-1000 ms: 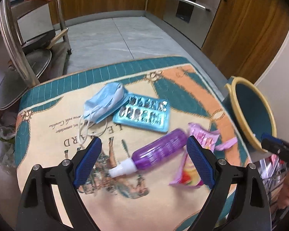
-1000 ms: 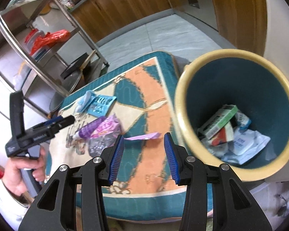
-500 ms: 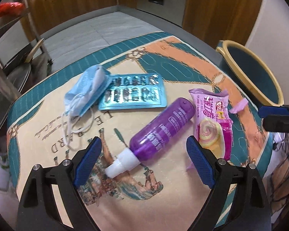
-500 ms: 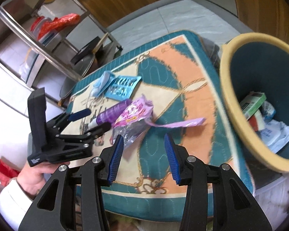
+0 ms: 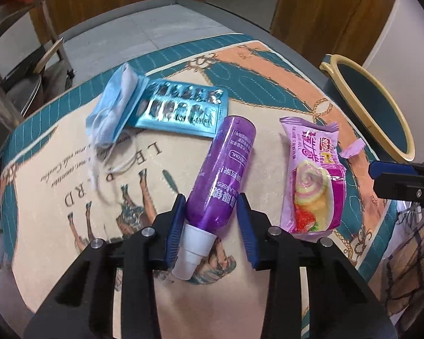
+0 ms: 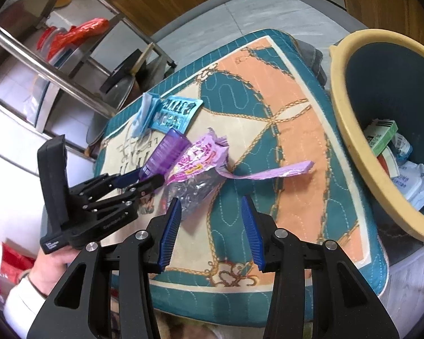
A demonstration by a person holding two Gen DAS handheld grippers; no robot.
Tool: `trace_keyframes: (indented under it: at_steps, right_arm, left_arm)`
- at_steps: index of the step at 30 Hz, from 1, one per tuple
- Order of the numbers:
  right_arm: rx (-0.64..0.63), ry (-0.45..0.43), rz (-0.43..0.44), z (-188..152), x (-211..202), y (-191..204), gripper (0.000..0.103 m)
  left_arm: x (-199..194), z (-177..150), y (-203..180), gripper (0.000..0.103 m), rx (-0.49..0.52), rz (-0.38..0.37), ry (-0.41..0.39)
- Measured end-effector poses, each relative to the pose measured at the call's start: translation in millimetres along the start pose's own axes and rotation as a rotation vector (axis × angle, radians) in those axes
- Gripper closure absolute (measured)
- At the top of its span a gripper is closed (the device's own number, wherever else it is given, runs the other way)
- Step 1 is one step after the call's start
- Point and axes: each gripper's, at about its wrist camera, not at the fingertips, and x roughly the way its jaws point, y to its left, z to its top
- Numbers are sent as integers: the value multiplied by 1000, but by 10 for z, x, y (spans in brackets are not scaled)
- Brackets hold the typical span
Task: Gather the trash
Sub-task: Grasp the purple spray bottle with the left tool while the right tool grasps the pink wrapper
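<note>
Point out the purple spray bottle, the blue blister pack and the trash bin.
purple spray bottle [image 5: 223,175]: left wrist view, middle of its labelled body.
blue blister pack [image 5: 181,111]: left wrist view, centre of the foil sheet.
trash bin [image 6: 350,130]: right wrist view, near side of its yellow rim.

On the surface [image 5: 56,226], a face mask [image 5: 113,110] lies at the far left, overlapping a blister pack [image 5: 183,113]. A spray bottle [image 5: 220,175] lies mid-surface, a snack wrapper [image 5: 313,175] toward the right edge; beyond that edge stands a bin [image 5: 381,107].
</note>
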Motion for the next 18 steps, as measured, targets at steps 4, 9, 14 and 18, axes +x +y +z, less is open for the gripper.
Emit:
trace_keyframes:
  at_steps: [4,9,14,18]
  right_arm:
    - [-6,16,11,7,90,62,57]
    - [-41,39,9,1,250,194,57]
    - [-117,53,-9,-29,387,373,57]
    - [-177,60,-21,-61,462,474,72]
  left_arm:
    - [-36,-59,46,66,-27,-19,16]
    - [-79,-126,92,66,-40,-15,21]
    - [-120,-182,150,66,-47,-4,20]
    - [-145,-204,175,66,-52,6,19]
